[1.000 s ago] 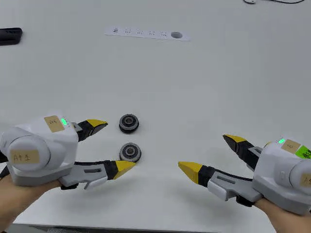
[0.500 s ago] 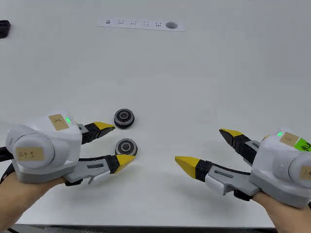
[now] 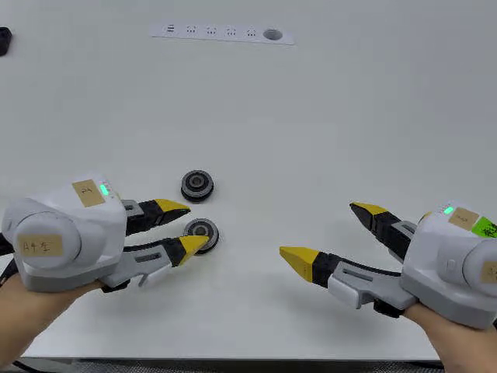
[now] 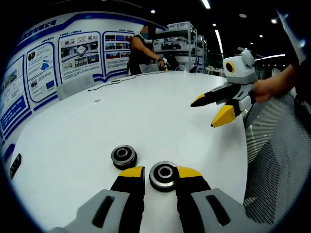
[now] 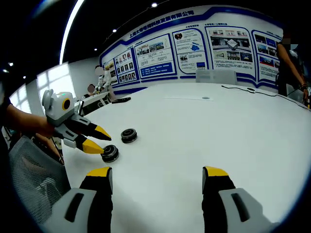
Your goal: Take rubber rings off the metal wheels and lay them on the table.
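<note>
2 small round metal wheels with dark outer bands lie flat on the white worktop, near each other but apart. In the head view the farther wheel (image 3: 197,185) sits at 12 o'clock from the nearer wheel (image 3: 203,231). The left tongs (image 3: 192,224), white-bodied with yellow tips, reach in from 9 o'clock and stand at a narrow gap with the nearer wheel between their tips. The left gripper view shows that wheel (image 4: 164,175) flanked by 1 tip on each side, with the other wheel (image 4: 124,156) at 10 o'clock from it. Whether the tips press the rim, I cannot tell.

The right tongs (image 3: 322,230) are spread wide and hold nothing, well apart from the wheels at 3 o'clock. A long white power strip (image 3: 222,33) lies far off at 12 o'clock.
</note>
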A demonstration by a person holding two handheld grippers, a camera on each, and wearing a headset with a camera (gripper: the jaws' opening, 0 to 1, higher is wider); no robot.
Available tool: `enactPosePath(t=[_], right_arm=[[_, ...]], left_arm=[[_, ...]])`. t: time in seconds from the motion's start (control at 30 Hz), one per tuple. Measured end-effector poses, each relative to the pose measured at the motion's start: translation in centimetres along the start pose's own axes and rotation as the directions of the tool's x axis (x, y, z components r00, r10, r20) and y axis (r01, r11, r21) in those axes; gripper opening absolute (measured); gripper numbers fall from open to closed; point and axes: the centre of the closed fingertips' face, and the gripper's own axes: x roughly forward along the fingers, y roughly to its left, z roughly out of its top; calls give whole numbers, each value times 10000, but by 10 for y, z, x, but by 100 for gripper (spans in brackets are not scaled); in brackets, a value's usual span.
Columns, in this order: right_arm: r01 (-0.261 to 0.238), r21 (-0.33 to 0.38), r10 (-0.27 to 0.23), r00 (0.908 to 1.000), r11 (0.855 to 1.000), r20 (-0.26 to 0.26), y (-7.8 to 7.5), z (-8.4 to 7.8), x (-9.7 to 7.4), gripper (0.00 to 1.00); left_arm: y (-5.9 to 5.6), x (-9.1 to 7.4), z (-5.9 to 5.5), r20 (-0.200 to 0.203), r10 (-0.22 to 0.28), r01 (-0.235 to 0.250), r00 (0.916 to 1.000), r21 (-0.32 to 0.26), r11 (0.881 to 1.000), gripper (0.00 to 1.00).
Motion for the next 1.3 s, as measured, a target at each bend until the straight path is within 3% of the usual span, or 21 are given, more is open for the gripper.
enactPosePath(t=[0.1, 0.67, 1.03, 1.3], right_arm=[[0, 32, 0, 10000, 10000, 7, 0, 0, 0, 76], [47, 147, -47, 10000, 9999, 10, -3, -1, 0, 76], [-64, 133, 66, 9999, 9999, -116, 1, -4, 2, 76], [-336, 313, 337, 9994, 9989, -42, 8, -2, 3, 76]], left_arm=[[-2, 1, 0, 24, -140, 140, 9999, -5, 9999, 20], [-9, 6, -6, -337, -446, 454, 9984, 228, 9987, 18], [-6, 7, -6, -405, -513, 524, 9979, 261, 9983, 15], [-4, 11, -5, -886, -487, 554, 9949, 751, 9956, 13]])
